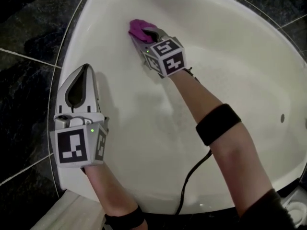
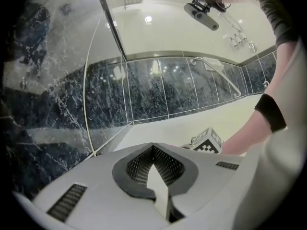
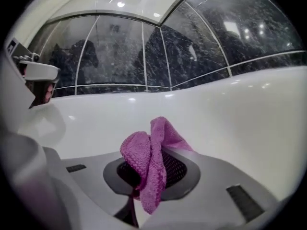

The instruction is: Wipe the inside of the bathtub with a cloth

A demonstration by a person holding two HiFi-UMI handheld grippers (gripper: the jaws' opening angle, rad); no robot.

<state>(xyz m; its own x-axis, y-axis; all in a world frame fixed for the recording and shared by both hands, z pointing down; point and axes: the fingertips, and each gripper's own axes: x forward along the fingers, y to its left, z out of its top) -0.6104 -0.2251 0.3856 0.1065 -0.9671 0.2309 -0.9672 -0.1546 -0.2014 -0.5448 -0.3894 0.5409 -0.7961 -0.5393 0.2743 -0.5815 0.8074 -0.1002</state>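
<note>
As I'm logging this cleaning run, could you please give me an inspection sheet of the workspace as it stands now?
Surface: white bathtub, glossy inside; no marks that I can make out.
Job's things: purple cloth, bunched, at the tub's far-left wall.
Clutter: nothing seen.
Grippers: right gripper, fingers shut on the cloth; left gripper, fingers shut and empty, by the tub's left rim.
Cables: black cable runs from under the right forearm down over the near rim.
Surroundings: dark marbled tiles round the tub; small round fitting on the tub's right wall.
</note>
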